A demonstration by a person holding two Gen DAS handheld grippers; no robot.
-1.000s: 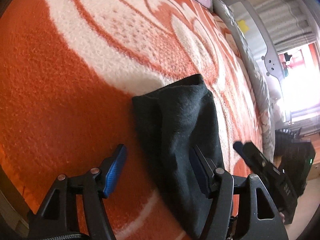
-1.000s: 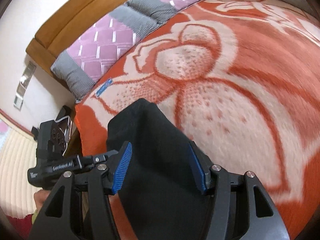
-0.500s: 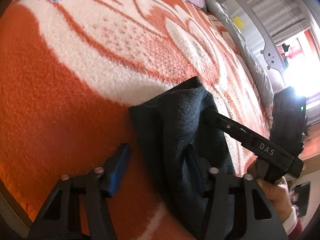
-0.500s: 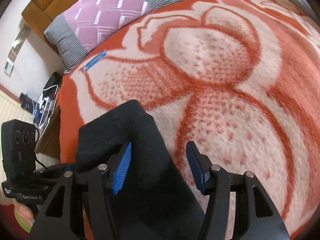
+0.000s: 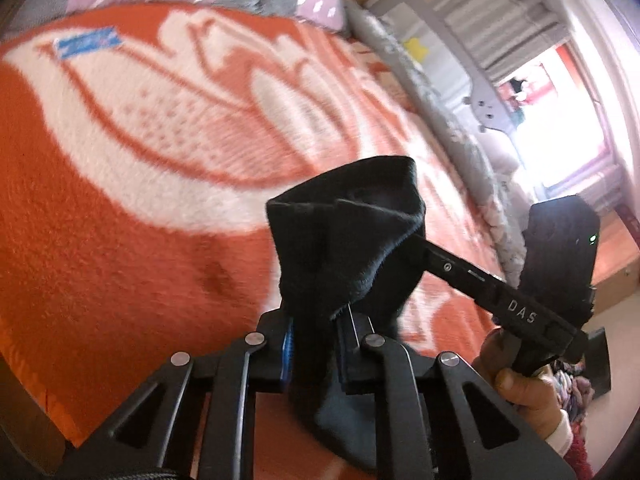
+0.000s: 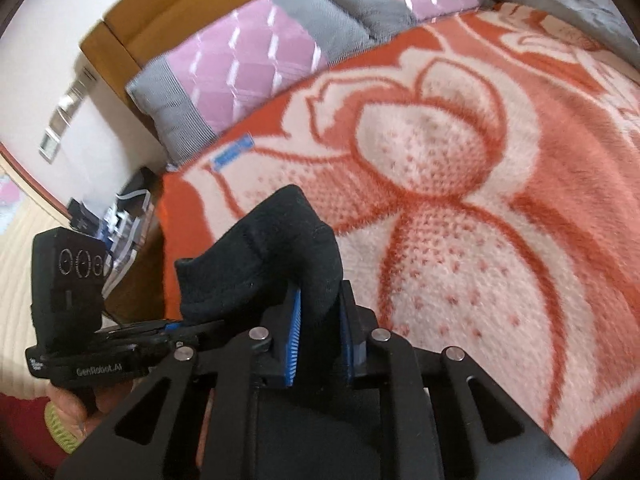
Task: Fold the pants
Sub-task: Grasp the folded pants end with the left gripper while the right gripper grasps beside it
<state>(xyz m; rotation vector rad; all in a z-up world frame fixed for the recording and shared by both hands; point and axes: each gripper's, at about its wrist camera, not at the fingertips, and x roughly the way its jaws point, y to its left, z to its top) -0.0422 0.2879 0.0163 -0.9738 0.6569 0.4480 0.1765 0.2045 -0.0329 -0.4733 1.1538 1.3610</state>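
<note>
Closing on the pants (image 5: pixel 352 248), both sets of tongs have just been narrowing, and we are now seeing the left tongs (image 5: pixel 316 344) and the right tongs (image 6: pixel 320 340) each pinching a bunched black edge between their pads. That end, lying flat a second ago, is now lifting off the orange blanket (image 5: pixel 120 240) on the bed, so we are judging a fold to be starting. The left view is showing the right tongs reaching into the cloth and a bright window (image 5: pixel 560 128) beyond; the right view alone is showing the purple pillows (image 6: pixel 260 68) and headboard (image 6: pixel 160 12).
</note>
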